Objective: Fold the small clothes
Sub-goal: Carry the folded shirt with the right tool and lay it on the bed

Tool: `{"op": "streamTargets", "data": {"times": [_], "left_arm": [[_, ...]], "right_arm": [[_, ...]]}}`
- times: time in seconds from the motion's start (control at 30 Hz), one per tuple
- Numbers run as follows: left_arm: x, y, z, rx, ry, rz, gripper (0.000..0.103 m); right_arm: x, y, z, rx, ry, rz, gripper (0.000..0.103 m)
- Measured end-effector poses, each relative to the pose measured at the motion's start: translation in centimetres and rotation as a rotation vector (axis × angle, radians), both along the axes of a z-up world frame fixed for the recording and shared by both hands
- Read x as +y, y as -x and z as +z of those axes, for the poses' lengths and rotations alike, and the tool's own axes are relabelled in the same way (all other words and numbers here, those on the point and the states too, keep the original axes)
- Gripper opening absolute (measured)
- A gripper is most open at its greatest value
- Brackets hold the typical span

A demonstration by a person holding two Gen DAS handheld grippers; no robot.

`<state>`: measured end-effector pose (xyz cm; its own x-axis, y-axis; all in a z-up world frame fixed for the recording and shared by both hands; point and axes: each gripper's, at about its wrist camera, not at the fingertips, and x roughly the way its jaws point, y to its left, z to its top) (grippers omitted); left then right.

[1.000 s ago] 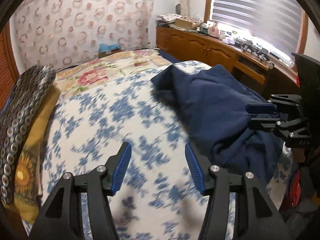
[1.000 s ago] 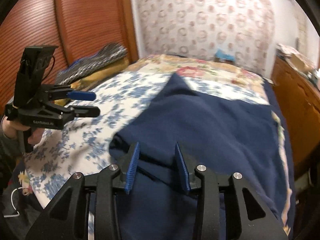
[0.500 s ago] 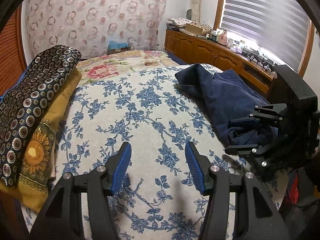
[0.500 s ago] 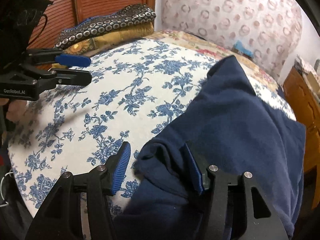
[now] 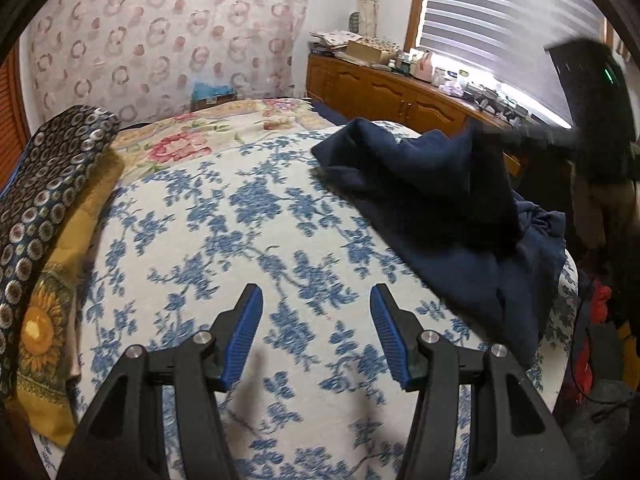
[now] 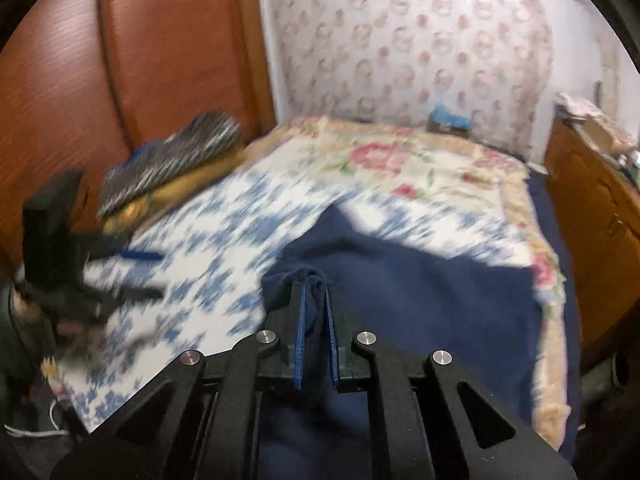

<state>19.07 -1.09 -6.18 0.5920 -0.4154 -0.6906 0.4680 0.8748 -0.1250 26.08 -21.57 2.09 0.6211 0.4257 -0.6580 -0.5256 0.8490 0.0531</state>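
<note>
while the right gripper (image 6: 315,308) had just closed on a bunched fold, the navy garment (image 5: 448,200) lay rumpled on the floral bedspread (image 5: 240,240).
soft, matte cloth; the left gripper (image 5: 316,336) hung half open, empty.

Blue-flowered bedspread (image 5: 224,240), dark ring-patterned folded cloth (image 5: 44,184) atop sunflower cloth (image 5: 40,332), wooden cabinet (image 5: 384,92) under blinds (image 5: 508,20).

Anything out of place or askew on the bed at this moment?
Only the navy garment: crumpled toward the bed's right edge, one corner pinched up in the right gripper, whose jaws just closed on it. The left gripper is open and empty. Nothing spilled or damaged.
</note>
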Motion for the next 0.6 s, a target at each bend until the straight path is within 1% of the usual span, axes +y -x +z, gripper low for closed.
{"op": "streamTargets", "data": {"times": [0.1,0.23,0.37,0.43,0.6], "left_arm": [[-0.9,-0.2,0.0,0.005,-0.001,-0.013,0.055],[-1.7,-0.4,-0.1,0.013,-0.004,-0.022,0.055],[-2.6,-0.5,-0.3,0.022,-0.014,-0.032,0.055],[-3.0,-0.5,-0.4,0.026,-0.022,-0.036,0.055],[-3.8,-0.4,-0.6,0.039,-0.034,-0.044,0.055]], "right_arm": [[-2.7,-2.0,1.6,-0.035,0.016,-0.053,0.007],[-6.2,-5.6,2.1,-0.059,0.077,-0.146,0.007],[-9.3,-9.0,1.0,-0.029,0.113,-0.209,0.006],[-10.3,-10.4,0.1,-0.017,0.150,-0.229,0.006],[-12.0,-13.3,-2.2,0.024,0.195,-0.287,0.008]]}}
